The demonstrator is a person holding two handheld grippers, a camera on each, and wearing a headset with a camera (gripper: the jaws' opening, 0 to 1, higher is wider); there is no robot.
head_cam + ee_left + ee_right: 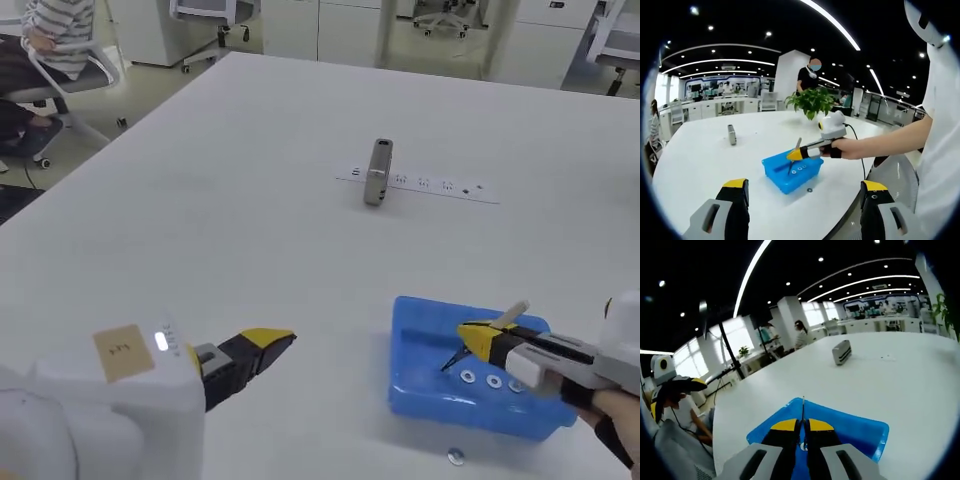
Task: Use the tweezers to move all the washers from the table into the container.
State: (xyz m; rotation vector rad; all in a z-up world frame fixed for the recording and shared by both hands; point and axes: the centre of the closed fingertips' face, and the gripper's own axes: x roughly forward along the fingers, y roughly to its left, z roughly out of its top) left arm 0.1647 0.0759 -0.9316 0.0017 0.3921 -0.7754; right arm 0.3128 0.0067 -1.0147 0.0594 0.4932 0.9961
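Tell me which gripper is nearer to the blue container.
Right. The right gripper, shut on the tweezers, hovers over the blue container; the left gripper sits open over the table, off to the container's left.

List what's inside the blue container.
Three washers lie in the container, the tweezers poised over them, clamped in the right gripper. That gripper covers part of the floor; anything there is hidden.

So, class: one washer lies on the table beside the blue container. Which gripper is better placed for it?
Right. The right gripper, shut on the tweezers, hangs over the container near the washer; the left gripper is open and farther off.
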